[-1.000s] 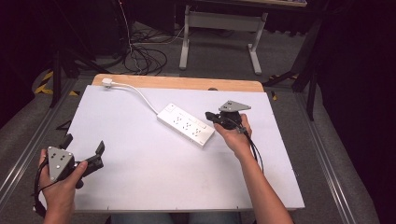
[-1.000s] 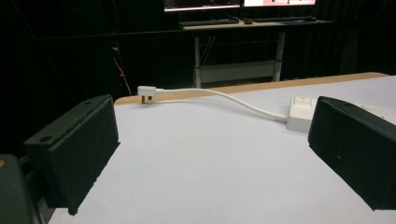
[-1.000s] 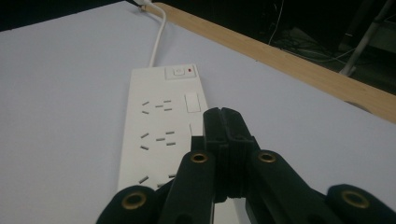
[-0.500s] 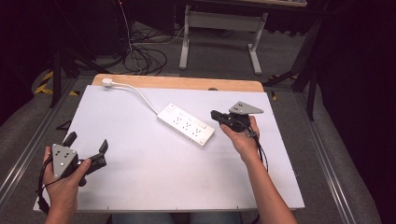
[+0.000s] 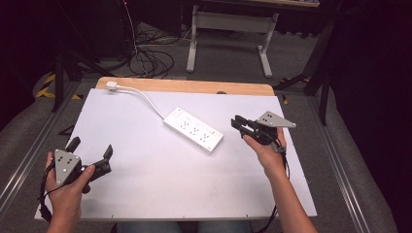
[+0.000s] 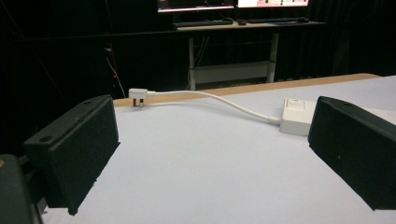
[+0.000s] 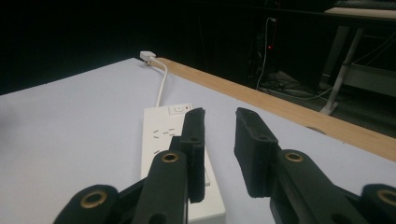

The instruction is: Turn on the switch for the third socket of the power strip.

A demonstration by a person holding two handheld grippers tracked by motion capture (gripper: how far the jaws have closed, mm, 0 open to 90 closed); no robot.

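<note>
My right claw (image 5: 239,124) had just been opening, nothing between its jaws, just beside the power strip (image 5: 193,129) mid-desk; my left claw (image 5: 91,151) gaped wide, empty, near the front-left corner.

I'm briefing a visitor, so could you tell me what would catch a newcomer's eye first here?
A white power strip lies slantwise mid-table, its cord curving to a plug at the far left edge. The right gripper hangs beside the strip's near end, jaws just opening and empty; the left gripper waits wide open, near left.
</note>
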